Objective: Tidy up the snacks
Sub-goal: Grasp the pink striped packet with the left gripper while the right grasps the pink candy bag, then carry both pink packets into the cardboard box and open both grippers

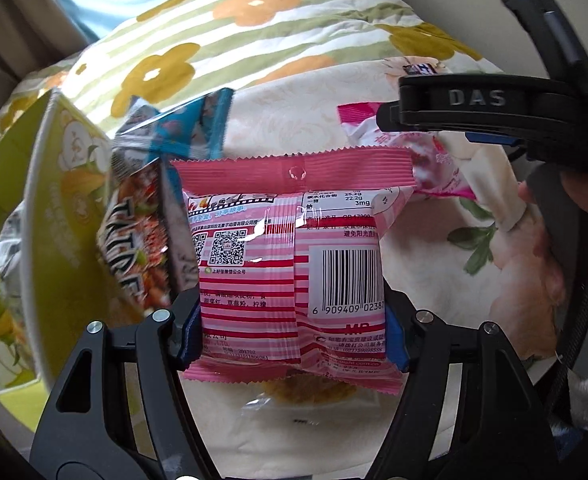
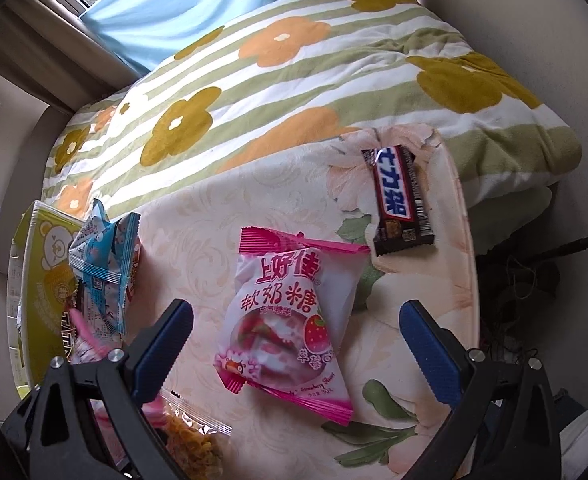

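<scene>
Left gripper [image 1: 294,328] pinches the pink pack [image 1: 289,264] by its sides, beside the box [image 1: 53,200] at the table's [image 2: 197,216] left edge, likely for dropping in; right gripper [image 2: 296,344] hangs spread over the candy bag [image 2: 289,320]

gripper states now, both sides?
Left gripper: closed on the pink striped snack packet, back side facing the camera.
Right gripper: open, holding nothing, jaws apart over the strawberry soft-candy bag.

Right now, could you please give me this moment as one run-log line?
left gripper: shut on pink striped snack packet | right gripper: open above strawberry candy bag | green box: holds packets
</scene>
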Motion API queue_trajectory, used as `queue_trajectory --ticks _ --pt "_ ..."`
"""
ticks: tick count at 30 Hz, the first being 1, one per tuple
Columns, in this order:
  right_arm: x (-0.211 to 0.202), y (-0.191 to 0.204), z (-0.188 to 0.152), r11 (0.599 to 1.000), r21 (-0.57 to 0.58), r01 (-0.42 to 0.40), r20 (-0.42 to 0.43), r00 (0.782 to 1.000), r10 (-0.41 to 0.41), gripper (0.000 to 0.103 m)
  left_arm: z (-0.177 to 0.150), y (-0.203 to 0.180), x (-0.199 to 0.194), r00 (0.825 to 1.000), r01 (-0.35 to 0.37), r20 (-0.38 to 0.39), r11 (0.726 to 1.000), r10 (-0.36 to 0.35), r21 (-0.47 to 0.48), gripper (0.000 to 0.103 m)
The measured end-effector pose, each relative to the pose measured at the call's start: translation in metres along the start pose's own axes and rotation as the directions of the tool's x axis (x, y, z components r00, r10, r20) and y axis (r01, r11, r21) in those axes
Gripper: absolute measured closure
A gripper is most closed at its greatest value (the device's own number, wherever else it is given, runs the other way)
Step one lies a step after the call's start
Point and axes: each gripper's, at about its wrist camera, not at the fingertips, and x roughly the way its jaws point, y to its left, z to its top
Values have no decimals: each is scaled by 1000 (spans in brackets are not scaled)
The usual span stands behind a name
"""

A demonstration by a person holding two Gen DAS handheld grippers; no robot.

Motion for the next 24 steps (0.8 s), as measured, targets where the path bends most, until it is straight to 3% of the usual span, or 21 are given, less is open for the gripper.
queue_trajectory --ticks 7,9,17,20,24 --pt "30 24 -5 993 -65 99 -9 995 -100 1 -15 16 -5 999 -54 -6 998 53 -33 37" --pt "36 27 -9 987 -84 134 -5 991 -135 7 -18 16 -5 998 -54 -10 998 54 -35 37" --pt "36 31 -19 955 -204 213 47 977 -208 46 -22 10 -5 999 -49 -7 998 49 -40 37" --pt "29 29 -20 958 -213 193 57 981 -185 54 -21 9 -7 999 -54 -6 997 54 -47 37" --pt "8 31 -21 961 -219 166 95 984 -148 56 -21 9 -12 998 -56 5 997 57 -57 37"
